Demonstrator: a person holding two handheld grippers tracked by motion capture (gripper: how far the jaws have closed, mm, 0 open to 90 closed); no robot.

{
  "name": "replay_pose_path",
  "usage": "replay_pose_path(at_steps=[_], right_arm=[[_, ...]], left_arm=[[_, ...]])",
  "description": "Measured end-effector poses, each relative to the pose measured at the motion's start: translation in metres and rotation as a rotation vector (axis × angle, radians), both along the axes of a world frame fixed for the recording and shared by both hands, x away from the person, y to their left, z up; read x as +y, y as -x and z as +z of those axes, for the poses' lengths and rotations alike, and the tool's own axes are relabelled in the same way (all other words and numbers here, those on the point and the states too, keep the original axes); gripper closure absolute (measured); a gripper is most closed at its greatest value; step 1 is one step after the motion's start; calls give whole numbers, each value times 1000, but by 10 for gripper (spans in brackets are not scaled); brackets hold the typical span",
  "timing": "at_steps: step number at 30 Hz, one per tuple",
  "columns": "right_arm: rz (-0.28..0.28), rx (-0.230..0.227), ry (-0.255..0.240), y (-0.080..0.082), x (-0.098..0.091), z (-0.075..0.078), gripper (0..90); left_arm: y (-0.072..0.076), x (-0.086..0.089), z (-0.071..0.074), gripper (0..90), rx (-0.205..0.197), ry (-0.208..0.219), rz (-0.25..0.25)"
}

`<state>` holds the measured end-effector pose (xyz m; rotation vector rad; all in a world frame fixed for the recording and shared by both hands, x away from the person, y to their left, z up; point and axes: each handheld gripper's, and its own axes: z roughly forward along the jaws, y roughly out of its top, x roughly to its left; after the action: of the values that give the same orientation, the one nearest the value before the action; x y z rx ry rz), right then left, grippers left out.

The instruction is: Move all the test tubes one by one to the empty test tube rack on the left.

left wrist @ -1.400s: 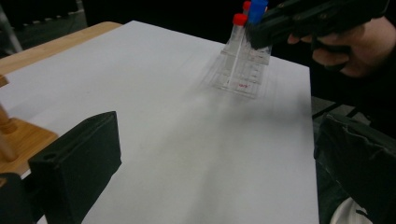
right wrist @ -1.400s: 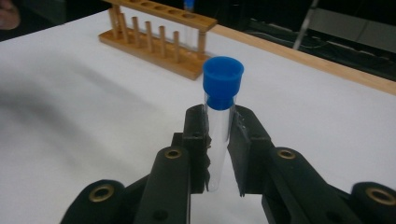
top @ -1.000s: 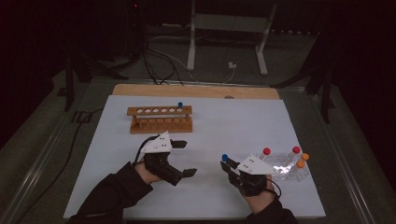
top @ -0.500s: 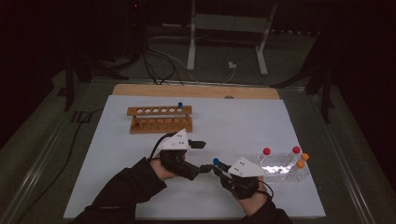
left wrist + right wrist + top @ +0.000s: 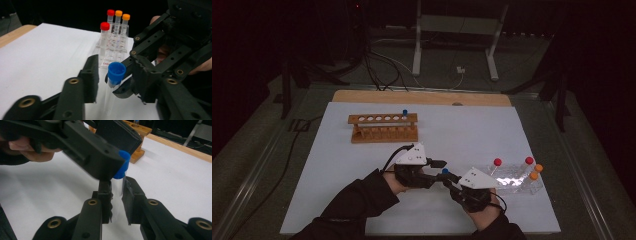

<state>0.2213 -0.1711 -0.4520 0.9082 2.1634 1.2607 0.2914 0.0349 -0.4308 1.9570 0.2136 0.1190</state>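
Two black two-jaw grippers meet over the near middle of the white sheet that covers the desk (image 5: 362, 200), and between them stands one clear plastic tube with a blue screw cap (image 5: 116, 71); the right gripper (image 5: 116, 192) pinches the tube's clear body from below, jaws pressed flat on the glassy wall, which looks meant to keep the tube upright and steady so the cap stays free. The left gripper (image 5: 113, 75) has come in level at cap height and its jaws have just been closing with the blue cap between them; in the right gripper view one pad (image 5: 100, 160) seems to lie against the cap, yet the left gripper view shows a gap beside the near jaw, so a full pinch is not yet there; likely a handover or a twist of the cap. Near the right edge of the sheet sits a clear plastic rack (image 5: 512, 182) holding tubes with red and orange caps; farther, toward the far left, a wooden test-tube rack (image 5: 382, 127) carries a single blue-capped tube (image 5: 404, 114), its other holes open, probably the destination.
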Motion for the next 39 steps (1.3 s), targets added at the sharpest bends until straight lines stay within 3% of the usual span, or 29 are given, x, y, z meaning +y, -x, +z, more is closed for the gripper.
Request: replay_pose_path(at_steps=[8,18,21,22,24,31,39], right_arm=[[-1,-4,-1,1,0,1,765],[16,15,-42,-1,-5,2,749],[17,8,-50,0,-6,4,637],[10,0,-59,0,-7,5,552],[7,4,-64,0,-8,6,521],[-25,-38,-104,1,-17,12,240],[-19,-41,-117,2,-19,14,47]], left_arm=[[0,-3,0,750,-1,-9,-17],[-2,-3,4,776,-16,-15,-16],[-4,1,7,777,-22,-15,-1],[-5,3,8,777,-27,-15,7],[-8,7,11,776,-22,-11,14],[-21,28,22,776,-39,-6,77],[-41,54,33,777,-51,-2,176]])
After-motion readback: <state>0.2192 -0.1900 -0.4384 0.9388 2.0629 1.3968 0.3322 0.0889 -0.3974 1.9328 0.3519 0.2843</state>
